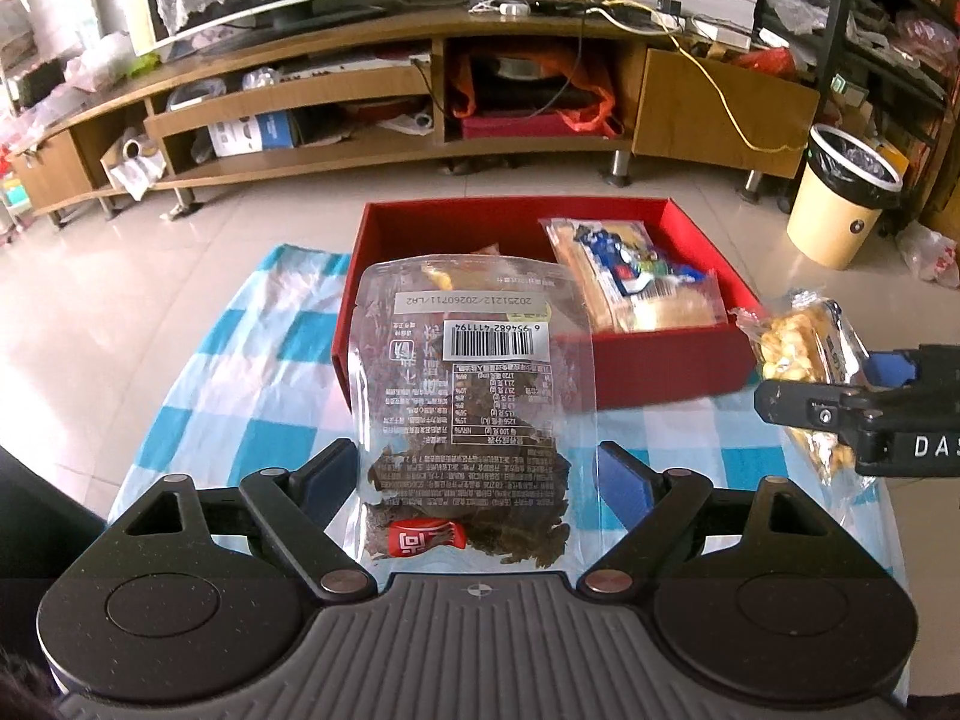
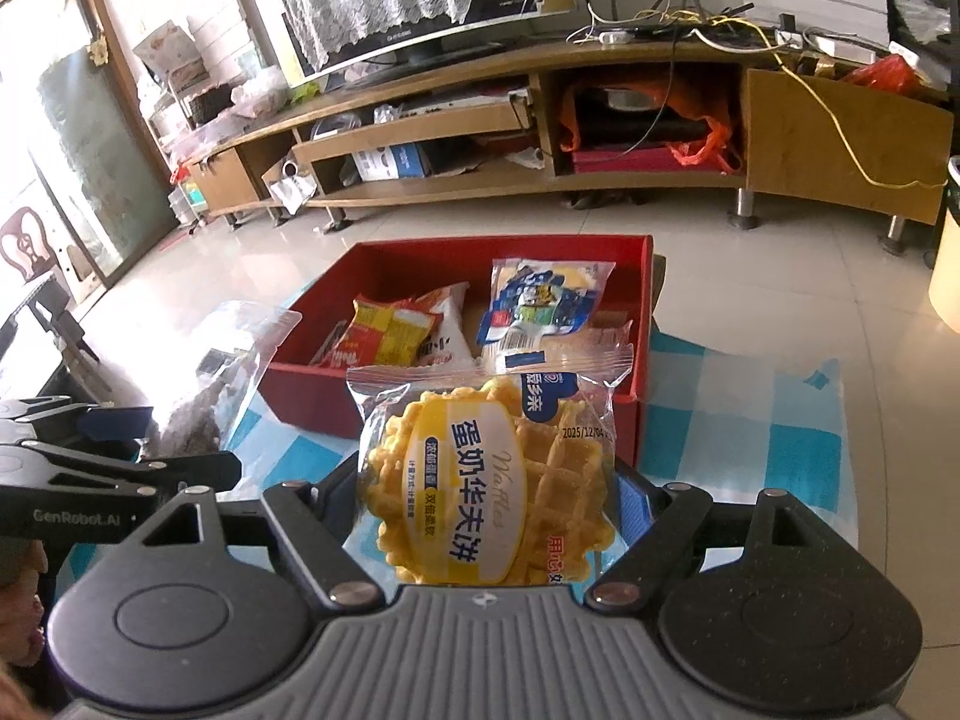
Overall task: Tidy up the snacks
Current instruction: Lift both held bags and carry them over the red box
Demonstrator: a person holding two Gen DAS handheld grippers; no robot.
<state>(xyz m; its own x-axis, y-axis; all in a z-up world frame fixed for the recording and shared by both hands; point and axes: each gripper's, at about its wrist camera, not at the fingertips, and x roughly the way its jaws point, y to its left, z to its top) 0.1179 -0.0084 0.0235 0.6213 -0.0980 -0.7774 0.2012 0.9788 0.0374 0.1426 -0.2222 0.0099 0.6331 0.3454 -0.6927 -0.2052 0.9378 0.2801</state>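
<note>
Carrying last 2 pkts toward red box [image 1: 660, 360] at 12 o'clock w/ 3 snacks inside: left gripper [image 1: 474, 474] clamped jerky bag [image 1: 468, 396], right gripper [image 2: 486, 504] clamped waffle pack [image 2: 492, 474].

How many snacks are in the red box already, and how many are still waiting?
Done: three packets lie in the red box. In hand: the left gripper holds a clear bag of dark snack, the right gripper a waffle packet. Left: both go in.
</note>
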